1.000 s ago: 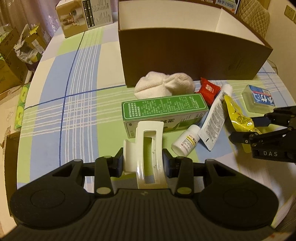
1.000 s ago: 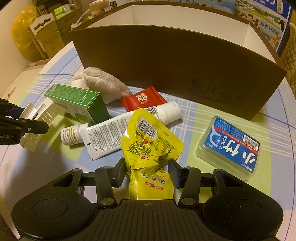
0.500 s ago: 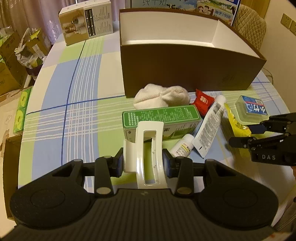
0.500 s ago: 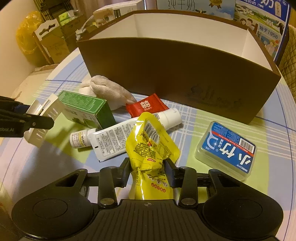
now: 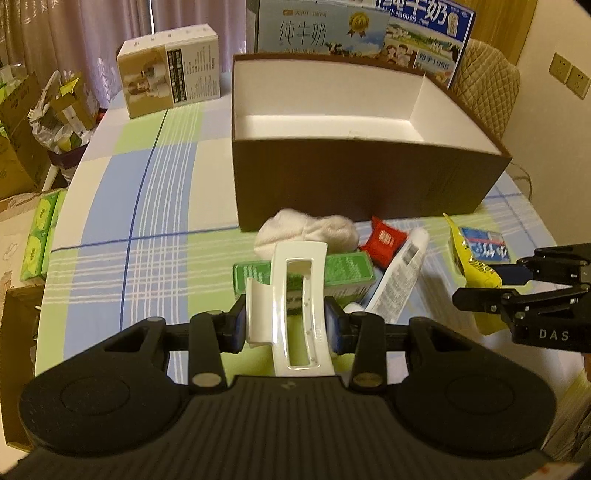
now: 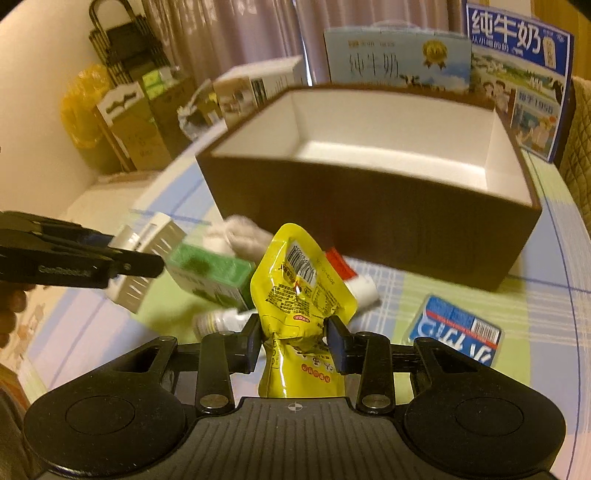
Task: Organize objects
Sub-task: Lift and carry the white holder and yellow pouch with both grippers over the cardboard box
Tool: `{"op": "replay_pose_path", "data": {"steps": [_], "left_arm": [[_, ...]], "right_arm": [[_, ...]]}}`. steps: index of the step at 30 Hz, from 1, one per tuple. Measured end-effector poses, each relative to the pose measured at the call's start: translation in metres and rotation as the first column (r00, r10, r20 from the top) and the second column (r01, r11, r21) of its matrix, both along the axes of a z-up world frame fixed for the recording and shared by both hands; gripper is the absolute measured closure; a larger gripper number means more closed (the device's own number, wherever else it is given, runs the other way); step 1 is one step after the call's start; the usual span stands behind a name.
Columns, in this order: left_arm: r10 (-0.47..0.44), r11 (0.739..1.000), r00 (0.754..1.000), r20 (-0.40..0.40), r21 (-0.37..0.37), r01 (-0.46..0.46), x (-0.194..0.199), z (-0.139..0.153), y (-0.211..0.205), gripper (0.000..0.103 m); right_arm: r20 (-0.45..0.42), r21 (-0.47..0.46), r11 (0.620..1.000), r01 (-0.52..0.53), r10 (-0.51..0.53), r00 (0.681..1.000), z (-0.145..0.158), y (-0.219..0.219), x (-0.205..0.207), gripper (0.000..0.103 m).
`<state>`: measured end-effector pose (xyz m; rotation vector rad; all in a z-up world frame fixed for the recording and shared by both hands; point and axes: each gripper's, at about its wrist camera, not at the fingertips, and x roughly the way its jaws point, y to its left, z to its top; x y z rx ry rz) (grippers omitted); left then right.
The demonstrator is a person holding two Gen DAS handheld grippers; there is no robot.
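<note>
My left gripper (image 5: 286, 325) is shut on a white hair claw clip (image 5: 291, 306), held above the table. My right gripper (image 6: 295, 338) is shut on a yellow snack pouch (image 6: 301, 291), lifted off the cloth. Ahead of both stands an open brown box (image 5: 362, 177) with a white, bare inside (image 6: 388, 147). On the table in front of it lie a green carton (image 5: 347, 273), a white rolled cloth (image 5: 306, 230), a red packet (image 5: 386, 240), a white tube (image 5: 400, 273), a small white bottle (image 6: 218, 321) and a clear case with a blue label (image 6: 456, 328).
A checked cloth (image 5: 140, 229) covers the round table. A beige product box (image 5: 170, 85) stands at the back left, milk cartons (image 5: 417, 33) behind the brown box. Cardboard boxes (image 5: 18, 129) sit on the floor at left, a quilted chair (image 5: 487, 81) at right.
Both grippers have risen with their loads. The right jaws closed tighter on the yellow pouch and lifted it off the table. The brown box's inside now shows.
</note>
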<state>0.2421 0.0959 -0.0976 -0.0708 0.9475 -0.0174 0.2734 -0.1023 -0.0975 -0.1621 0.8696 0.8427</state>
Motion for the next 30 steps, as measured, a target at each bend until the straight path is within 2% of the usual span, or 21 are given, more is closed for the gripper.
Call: {"op": "replay_pose_path", "data": {"steps": [7, 17, 23, 30], "left_arm": [[0.008, 0.999, 0.997, 0.077, -0.036, -0.005, 0.010, 0.025, -0.008, 0.067], [0.049, 0.996, 0.982, 0.181, -0.081, -0.035, 0.051, 0.067, -0.020, 0.067], [0.067, 0.996, 0.976, 0.209, -0.065, -0.054, 0.096, 0.077, -0.027, 0.067], [0.126, 0.991, 0.975, 0.184, -0.069, -0.115, 0.141, 0.062, -0.018, 0.067]], "right_arm": [[0.060, 0.087, 0.995, 0.047, -0.052, 0.997, 0.026, 0.004, 0.008, 0.069], [0.109, 0.203, 0.965, 0.165, -0.190, 0.976, 0.068, 0.011, 0.055, 0.069], [0.105, 0.242, 0.939, 0.246, -0.277, 0.955, 0.068, 0.016, 0.101, 0.069], [0.063, 0.222, 0.930, 0.292, -0.312, 0.948, 0.040, 0.026, 0.144, 0.069]]}}
